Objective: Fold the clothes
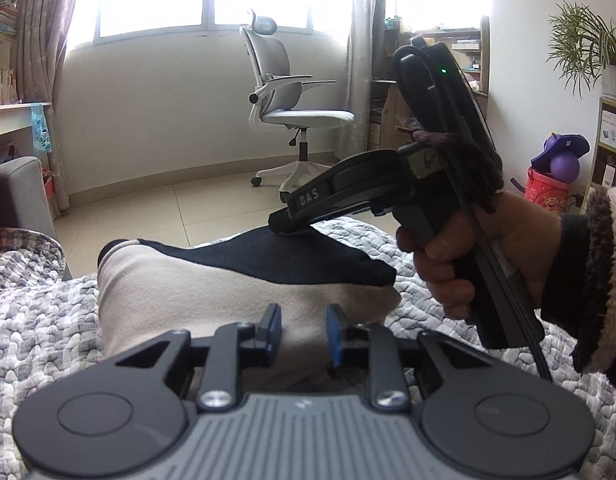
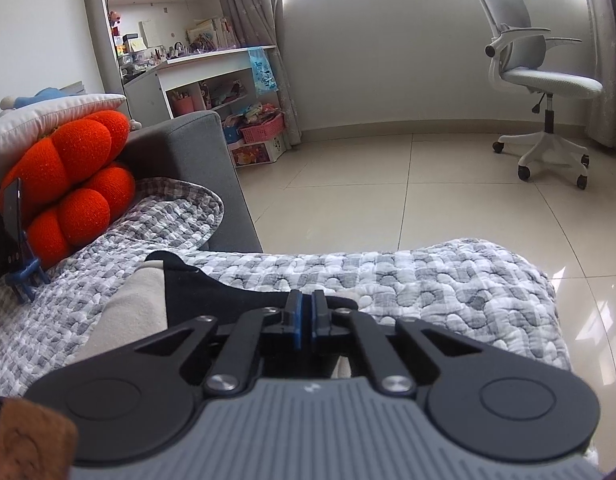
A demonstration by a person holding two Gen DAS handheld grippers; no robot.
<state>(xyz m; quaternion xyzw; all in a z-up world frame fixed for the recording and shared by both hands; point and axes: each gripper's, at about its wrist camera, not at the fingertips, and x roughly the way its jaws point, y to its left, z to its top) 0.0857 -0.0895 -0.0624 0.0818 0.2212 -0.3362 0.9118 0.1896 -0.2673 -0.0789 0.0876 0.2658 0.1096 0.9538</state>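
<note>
A beige-and-black garment [image 1: 212, 280] lies bunched on the grey quilted cover [image 1: 40, 320] of the sofa.

The cloth is soft and matte, mostly beige, with a black panel folded over its far side and a black edge at the left. The right tongs [image 2: 306, 312] are clenched on the black edge, blue pads pressed together over the fabric. The left tongs [image 1: 304, 332] sit at the near beige edge, pads part-open with cloth between them; whether they pinch it I cannot tell. A hand [image 1: 479, 256] holds the right tool.
</note>
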